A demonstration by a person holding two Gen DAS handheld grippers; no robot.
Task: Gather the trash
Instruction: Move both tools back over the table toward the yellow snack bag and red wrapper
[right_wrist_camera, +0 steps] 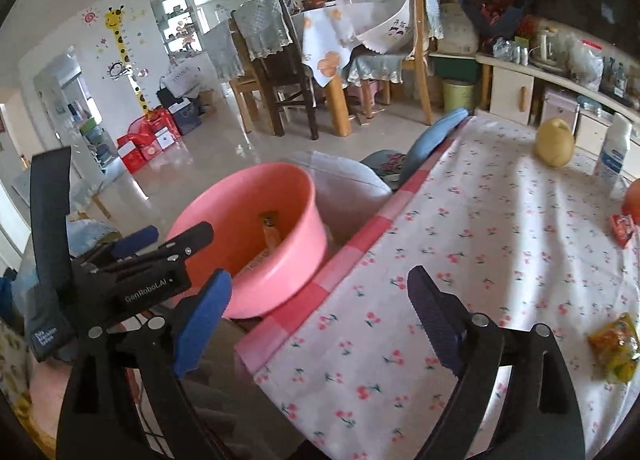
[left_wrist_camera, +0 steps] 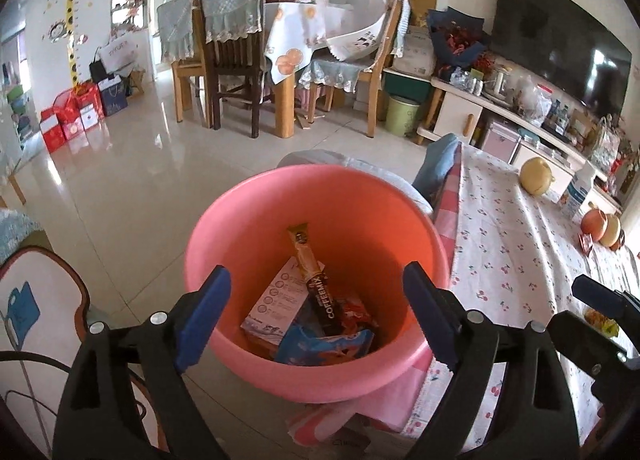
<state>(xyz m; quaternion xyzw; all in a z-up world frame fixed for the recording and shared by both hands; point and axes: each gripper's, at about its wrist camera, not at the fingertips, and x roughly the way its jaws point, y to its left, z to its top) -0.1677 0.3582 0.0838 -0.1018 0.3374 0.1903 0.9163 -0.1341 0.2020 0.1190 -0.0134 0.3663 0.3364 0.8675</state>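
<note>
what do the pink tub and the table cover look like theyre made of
Pink tub: probably moulded plastic, with a smooth, even-coloured wall, a thin rolled rim and a soft sheen.

Table cover: looks like woven cloth with a matte cherry print, since it creases and drapes over the edge, though coated fabric is possible.

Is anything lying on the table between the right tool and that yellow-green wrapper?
Nothing visible. The right tool is open over bare cherry-print tablecloth, and the yellow-green wrapper lies to its right with only cloth between them.

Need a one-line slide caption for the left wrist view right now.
Open left tongs hover over the round pink plastic basin holding a coffee-mix stick sachet and other wrappers, beside the cherry-print tablecloth.
</note>
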